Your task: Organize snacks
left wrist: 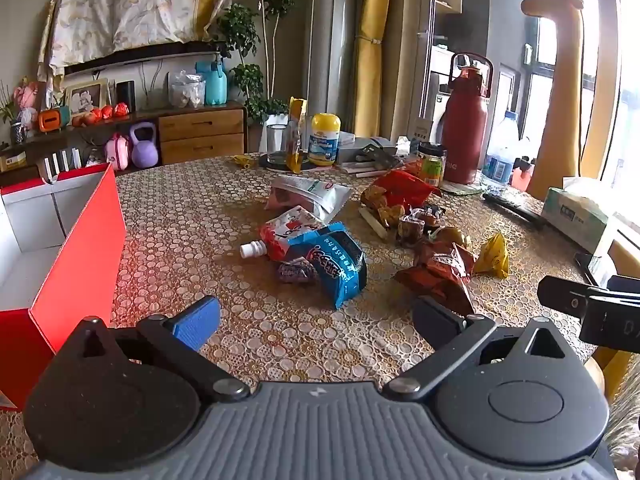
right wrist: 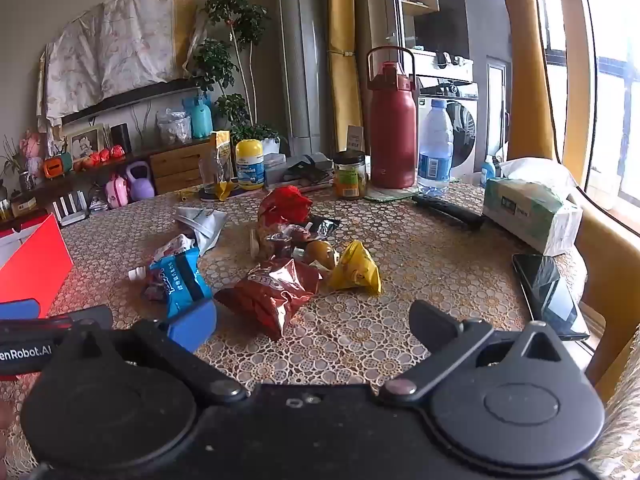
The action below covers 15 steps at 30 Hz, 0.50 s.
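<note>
Red box: an open red cardboard box (left wrist: 80,240) with white inside is sitting at the left edge of the lacy gold tabletop (left wrist: 192,216), likely waiting for the snacks.
Left gripper: the left gripper (left wrist: 316,320) is hanging over the tabletop with its fingers spread wide apart, holding nothing.
Blue bag: a crinkly blue snack bag (left wrist: 336,264) is lying just ahead of the left fingers, not touching them, resting on a red pouch with a white cap (left wrist: 280,236).
How it feels: it is probably light, soft and a bit slippery, so pinching a flat edge looks best.
Red bag: a shiny dark red chip bag (right wrist: 272,292) is lying just ahead of the right fingers, apart from them.
Yellow pack: a small yellow pointy pack (right wrist: 356,270) is sitting beside it.
Right gripper: the right gripper (right wrist: 316,320) is also spreading its fingers wide, empty.
</note>
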Available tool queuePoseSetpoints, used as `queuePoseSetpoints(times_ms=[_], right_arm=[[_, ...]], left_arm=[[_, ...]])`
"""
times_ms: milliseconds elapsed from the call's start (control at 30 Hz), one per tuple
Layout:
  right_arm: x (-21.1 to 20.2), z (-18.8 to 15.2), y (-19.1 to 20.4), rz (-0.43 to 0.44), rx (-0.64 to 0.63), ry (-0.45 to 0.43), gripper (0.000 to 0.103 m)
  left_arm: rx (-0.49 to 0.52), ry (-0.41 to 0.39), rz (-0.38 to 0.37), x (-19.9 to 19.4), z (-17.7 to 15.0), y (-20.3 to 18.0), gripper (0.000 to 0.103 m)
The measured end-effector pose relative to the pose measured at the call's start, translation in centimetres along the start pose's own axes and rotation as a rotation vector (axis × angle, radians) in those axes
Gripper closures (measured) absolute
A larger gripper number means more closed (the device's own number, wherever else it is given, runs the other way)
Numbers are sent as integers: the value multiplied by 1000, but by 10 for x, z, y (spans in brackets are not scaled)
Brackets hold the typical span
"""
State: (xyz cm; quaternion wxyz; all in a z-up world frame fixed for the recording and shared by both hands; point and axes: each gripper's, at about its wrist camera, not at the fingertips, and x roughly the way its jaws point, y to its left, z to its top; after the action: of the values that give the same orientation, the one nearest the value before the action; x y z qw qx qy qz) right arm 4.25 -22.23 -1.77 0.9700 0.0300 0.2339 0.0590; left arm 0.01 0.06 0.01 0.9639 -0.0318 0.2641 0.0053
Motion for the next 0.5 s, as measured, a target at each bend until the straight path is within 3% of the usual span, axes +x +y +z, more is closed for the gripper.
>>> queuePoseSetpoints(times_ms=[500], right_arm=[[0, -1, 0, 2, 0, 10, 0]], left_arm=[[7, 3, 4, 0, 0, -1, 0]])
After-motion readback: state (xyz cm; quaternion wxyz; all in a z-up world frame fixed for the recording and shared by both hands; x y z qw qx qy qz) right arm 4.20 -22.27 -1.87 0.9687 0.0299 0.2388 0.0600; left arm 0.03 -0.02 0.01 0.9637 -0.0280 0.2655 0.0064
